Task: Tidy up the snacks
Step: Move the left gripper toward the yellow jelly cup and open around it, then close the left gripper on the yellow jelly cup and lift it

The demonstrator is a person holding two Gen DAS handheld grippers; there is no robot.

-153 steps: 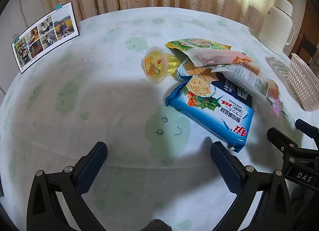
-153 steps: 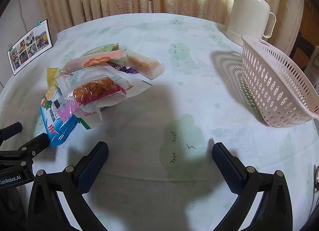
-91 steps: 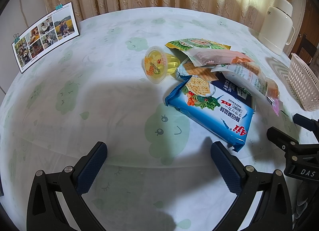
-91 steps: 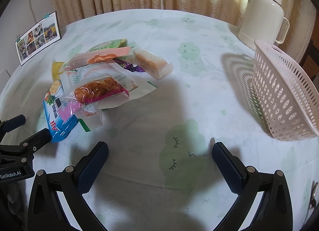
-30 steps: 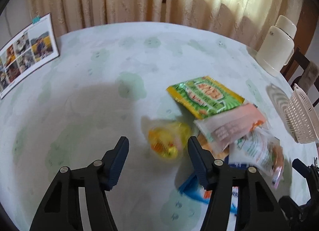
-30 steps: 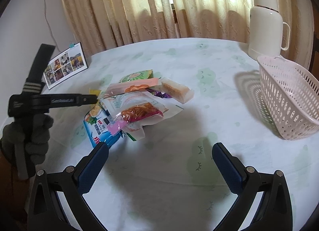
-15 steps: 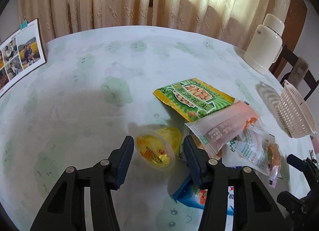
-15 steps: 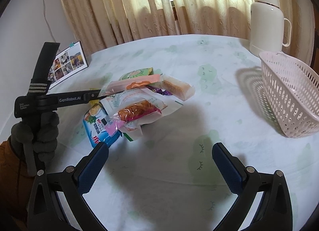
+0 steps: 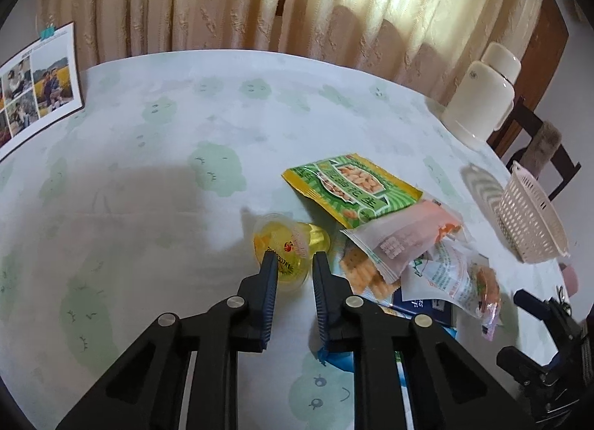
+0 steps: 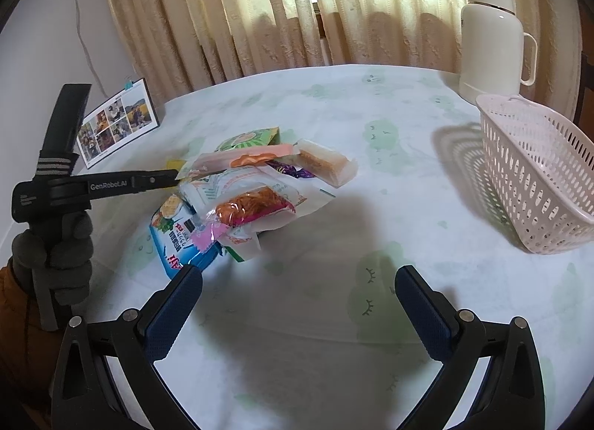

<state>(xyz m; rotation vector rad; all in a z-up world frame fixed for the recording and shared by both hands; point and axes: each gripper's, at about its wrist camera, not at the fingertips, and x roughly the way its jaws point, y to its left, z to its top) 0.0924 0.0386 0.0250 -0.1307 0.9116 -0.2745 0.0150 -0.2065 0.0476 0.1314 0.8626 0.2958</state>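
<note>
In the left wrist view my left gripper (image 9: 295, 259) has closed on the near rim of a yellow jelly cup (image 9: 289, 244) lying on its side on the table. Right of it lies a snack pile: a green peanut bag (image 9: 352, 185), a pink packet (image 9: 408, 233), crackers (image 9: 362, 272) and a white packet with red snack (image 9: 456, 281). In the right wrist view my right gripper (image 10: 299, 290) is open and empty above the cloth, near the pile with its blue cracker bag (image 10: 178, 240). The left gripper (image 10: 111, 185) shows there reaching into the pile.
A pink slotted basket (image 10: 538, 173) stands at the right, also in the left wrist view (image 9: 527, 214). A white thermos (image 10: 493, 36) stands behind it. A photo card (image 9: 33, 84) leans at the far left. Curtains hang behind the table.
My left gripper moved forward over the jelly cup and its jaws closed in from wide open onto the cup. My right gripper rose a little and stayed open.
</note>
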